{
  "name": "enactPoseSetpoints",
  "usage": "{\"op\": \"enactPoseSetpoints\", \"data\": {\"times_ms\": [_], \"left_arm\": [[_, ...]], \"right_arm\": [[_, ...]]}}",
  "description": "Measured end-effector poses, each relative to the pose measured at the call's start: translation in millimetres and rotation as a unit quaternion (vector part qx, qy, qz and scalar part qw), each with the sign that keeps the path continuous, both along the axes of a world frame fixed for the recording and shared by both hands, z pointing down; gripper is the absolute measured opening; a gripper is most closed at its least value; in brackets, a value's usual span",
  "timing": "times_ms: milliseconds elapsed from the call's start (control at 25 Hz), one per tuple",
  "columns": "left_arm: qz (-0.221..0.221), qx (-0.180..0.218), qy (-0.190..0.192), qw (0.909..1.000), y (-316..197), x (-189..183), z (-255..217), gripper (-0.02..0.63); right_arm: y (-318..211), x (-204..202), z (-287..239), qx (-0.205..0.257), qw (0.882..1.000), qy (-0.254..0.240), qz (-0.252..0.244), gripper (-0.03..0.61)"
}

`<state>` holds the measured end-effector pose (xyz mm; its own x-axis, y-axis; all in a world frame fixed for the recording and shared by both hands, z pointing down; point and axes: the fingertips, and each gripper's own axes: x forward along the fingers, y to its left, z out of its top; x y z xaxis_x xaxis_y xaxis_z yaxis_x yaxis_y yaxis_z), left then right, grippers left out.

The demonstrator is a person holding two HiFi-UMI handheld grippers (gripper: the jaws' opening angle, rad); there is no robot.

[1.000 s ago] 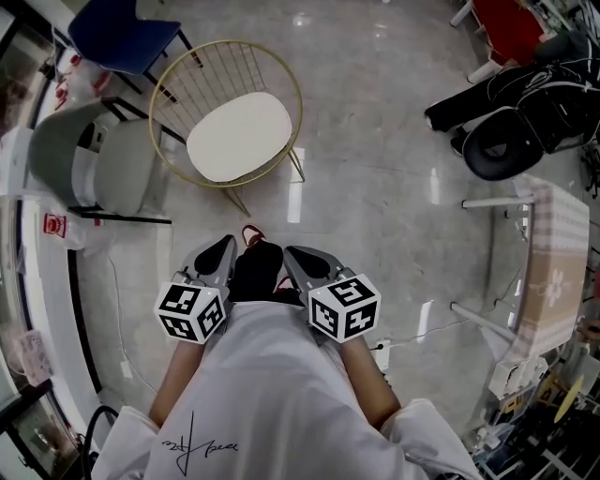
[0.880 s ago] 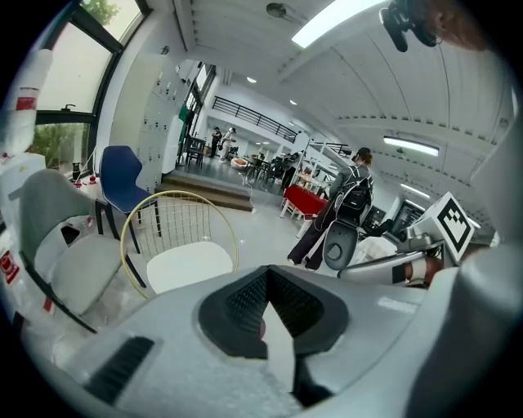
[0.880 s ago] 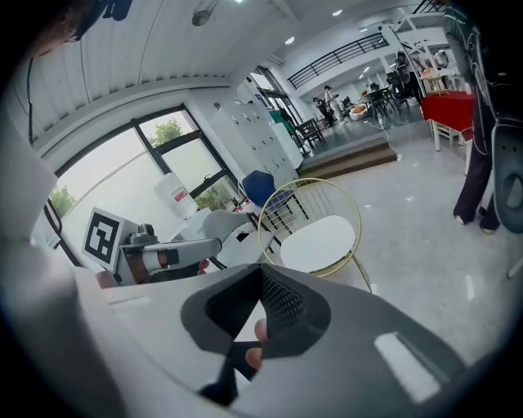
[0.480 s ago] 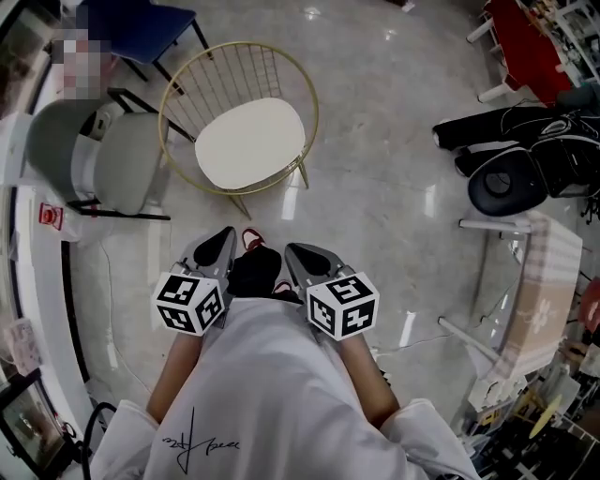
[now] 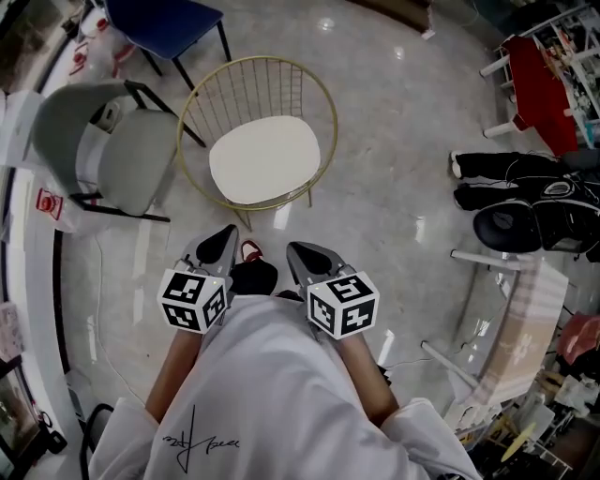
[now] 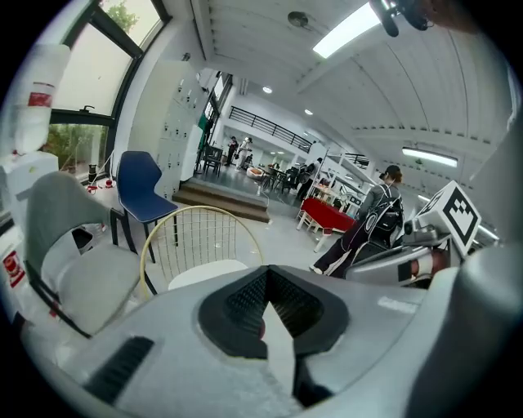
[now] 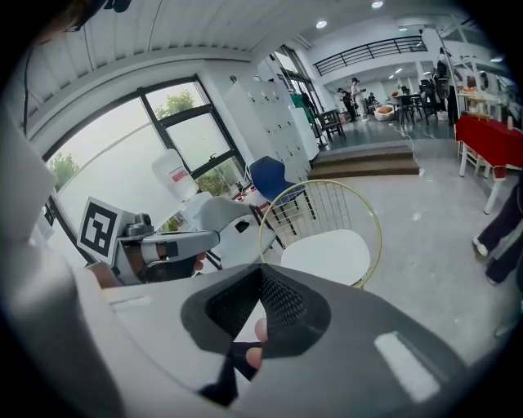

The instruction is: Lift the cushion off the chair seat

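I am holding the left gripper (image 5: 221, 240) and right gripper (image 5: 298, 255) side by side, short of the gold wire chair (image 5: 246, 79), jaws on both pressed together, pinching nothing. The white cushion (image 5: 265, 158) is lying on that chair's seat, untouched.

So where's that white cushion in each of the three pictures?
Head view: cushion upper centre, on the seat of the gold wire chair.
Left gripper view: cushion left of centre, a little below the middle.
Right gripper view: cushion right of centre, a little below the middle.
Shared landmark: the blue chair behind the wire chair shows in all three views.
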<state>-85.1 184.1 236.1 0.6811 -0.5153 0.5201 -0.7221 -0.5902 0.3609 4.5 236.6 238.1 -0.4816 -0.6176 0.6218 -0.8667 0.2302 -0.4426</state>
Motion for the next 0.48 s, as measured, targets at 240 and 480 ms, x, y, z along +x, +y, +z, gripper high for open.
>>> {"op": "enactPoseSetpoints", "data": {"times_ms": [240, 480], "left_arm": [[-0.015, 0.0, 0.009, 0.9998, -20, -12, 1, 0.002], [-0.018, -0.004, 0.013, 0.9997, -26, -21, 4, 0.002]], "right_arm": [[-27, -6, -4, 0.009, 1.0, 0.019, -0.015, 0.008], [-40, -12, -4, 0.014, 0.999, 0.031, -0.02, 0.008]]}}
